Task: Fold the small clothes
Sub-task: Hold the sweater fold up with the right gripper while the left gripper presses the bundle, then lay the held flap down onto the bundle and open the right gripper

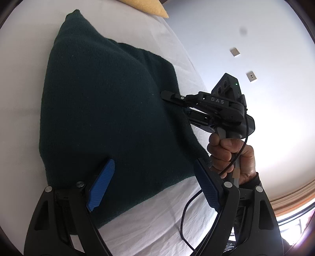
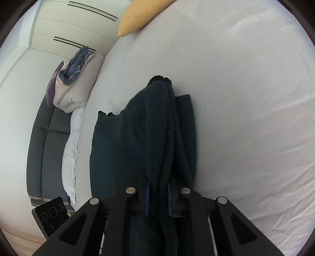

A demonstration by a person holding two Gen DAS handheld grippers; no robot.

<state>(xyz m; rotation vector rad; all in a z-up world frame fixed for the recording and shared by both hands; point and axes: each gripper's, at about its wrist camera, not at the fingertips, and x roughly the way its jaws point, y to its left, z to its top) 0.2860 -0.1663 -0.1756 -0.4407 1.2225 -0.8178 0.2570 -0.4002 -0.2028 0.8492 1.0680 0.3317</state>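
My left gripper [image 1: 152, 185] is spread wide, its blue pads [image 1: 101, 185] apart, with the near corner of the dark green knit garment [image 1: 110, 110] lying between and ahead of them. My right gripper [image 2: 158, 198] is clenched on a bunched fold of that garment, which rises between its pads. Beyond both, the garment spreads over the white bedsheet [image 2: 246, 98]. Farthest off lies an orange pillow [image 2: 135, 17].

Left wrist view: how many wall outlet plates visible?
2. One wall plate sits higher on the white wall; the second wall plate is below and right of it, above the right tongs. Others may be hidden.
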